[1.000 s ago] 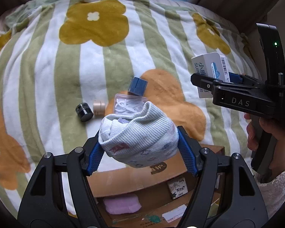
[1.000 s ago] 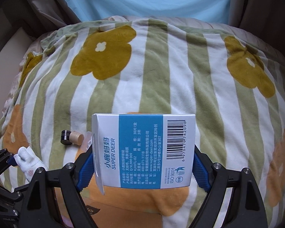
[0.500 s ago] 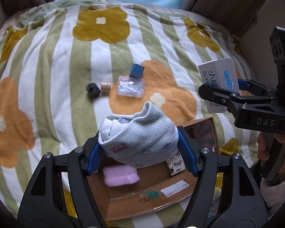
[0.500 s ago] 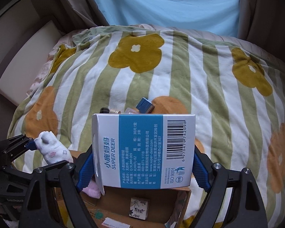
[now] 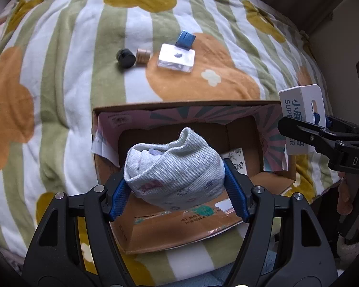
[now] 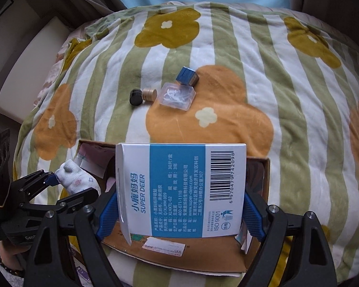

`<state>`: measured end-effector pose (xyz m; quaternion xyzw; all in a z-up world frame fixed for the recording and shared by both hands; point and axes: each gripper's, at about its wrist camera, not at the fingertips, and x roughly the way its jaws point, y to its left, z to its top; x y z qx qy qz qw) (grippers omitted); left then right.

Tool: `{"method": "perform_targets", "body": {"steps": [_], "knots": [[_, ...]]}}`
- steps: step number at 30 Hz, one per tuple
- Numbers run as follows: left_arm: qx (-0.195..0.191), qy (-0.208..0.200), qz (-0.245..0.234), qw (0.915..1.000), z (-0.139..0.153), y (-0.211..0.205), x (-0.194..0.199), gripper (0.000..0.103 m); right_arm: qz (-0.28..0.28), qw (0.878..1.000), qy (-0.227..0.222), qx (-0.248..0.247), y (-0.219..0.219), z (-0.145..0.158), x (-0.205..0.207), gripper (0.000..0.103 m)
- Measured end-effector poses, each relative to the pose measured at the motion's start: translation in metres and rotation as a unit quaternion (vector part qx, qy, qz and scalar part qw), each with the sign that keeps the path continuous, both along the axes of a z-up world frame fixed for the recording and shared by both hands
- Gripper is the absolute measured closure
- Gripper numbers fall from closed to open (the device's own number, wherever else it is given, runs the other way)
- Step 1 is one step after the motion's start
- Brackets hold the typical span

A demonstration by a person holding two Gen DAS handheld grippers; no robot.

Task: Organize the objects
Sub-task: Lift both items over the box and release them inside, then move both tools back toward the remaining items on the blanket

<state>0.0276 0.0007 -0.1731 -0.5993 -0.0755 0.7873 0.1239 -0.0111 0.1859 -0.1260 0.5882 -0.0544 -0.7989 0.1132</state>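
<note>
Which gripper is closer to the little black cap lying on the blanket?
Left, though only slightly. The left gripper, holding the rolled sock, is nearly straight behind the black cap; the right gripper, holding the blue-and-white box, sits farther to the cap's right.

Green-striped, flowered blanket (image 5: 59, 76); seemingly pale-blue sock (image 5: 177, 169)

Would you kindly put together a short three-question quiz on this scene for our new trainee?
1. True or false: the left gripper holds a rolled sock above the cardboard box.
2. What does the right gripper hold? A) clear plastic case B) white and blue product box C) black cap
3. Fill in: on the blanket, the item next to the black cylinder is a small ____ cylinder.

Key: 1 true; 2 B, the product box; 3 tan, the tan cylinder.
</note>
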Motion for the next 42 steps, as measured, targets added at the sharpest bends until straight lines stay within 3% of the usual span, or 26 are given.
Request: {"method": "perform_targets", "body": {"steps": [10, 23, 26, 27, 29, 31, 32, 42], "knots": [[-0.002, -0.021, -0.002, 0.9998, -0.039, 0.0, 0.014, 0.035, -0.022, 0.999, -0.041, 0.011, 0.001, -0.047, 0.02, 0.019], [0.0, 0.001, -0.025, 0.9997, -0.039, 0.001, 0.008, 0.035, -0.043, 0.997, -0.05, 0.033, -0.002, -0.058, 0.015, 0.019], [-0.007, -0.001, -0.03, 0.9995, -0.038, 0.003, 0.006, 0.015, -0.051, 0.997, -0.05, 0.034, -0.003, -0.059, 0.014, 0.018], [-0.011, 0.001, -0.03, 0.9995, -0.038, 0.003, 0.005, 0.0, -0.052, 0.997, -0.05, 0.033, -0.003, -0.059, 0.014, 0.018], [-0.003, 0.005, -0.038, 0.9992, -0.035, 0.005, 0.006, 0.0, -0.055, 0.997, -0.052, 0.031, -0.002, -0.061, 0.014, 0.016], [-0.005, 0.006, -0.043, 0.999, -0.034, 0.006, 0.008, 0.0, -0.053, 0.996, -0.058, 0.04, -0.003, -0.063, 0.013, 0.004], [-0.004, 0.008, -0.046, 0.9989, -0.033, 0.007, 0.01, 0.0, -0.048, 0.996, -0.061, 0.042, -0.003, -0.064, 0.014, 0.002], [-0.001, 0.022, -0.056, 0.9982, -0.022, 0.007, 0.032, 0.0, -0.035, 0.997, -0.059, 0.022, 0.003, -0.055, 0.026, 0.002]]}}
